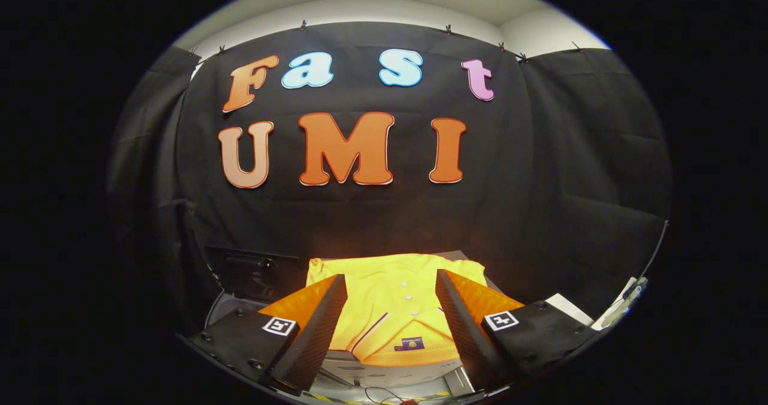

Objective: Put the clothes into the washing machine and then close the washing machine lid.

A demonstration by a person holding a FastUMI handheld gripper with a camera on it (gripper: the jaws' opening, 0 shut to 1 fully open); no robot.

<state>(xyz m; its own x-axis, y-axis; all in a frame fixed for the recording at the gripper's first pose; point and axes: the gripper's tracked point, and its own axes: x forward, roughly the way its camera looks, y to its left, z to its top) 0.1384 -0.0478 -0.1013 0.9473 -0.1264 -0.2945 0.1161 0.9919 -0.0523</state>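
A yellow buttoned shirt [393, 306] lies flat on a grey surface, with its collar end nearest me and a small dark label near that edge. My gripper [390, 297] hovers over it, open, with its two fingers spread wide to either side of the shirt's middle and nothing held between them. Left of the shirt, beyond the left finger, stands a dark raised panel [252, 273] over a pale curved rim [225, 306]; this looks like the washing machine with its lid up, though little of it shows.
Black cloth walls close off the back and both sides just behind the shirt. A white object [624, 300] sits at the far right near the right finger. A thin cable [384, 396] lies on the grey surface just below the fingers.
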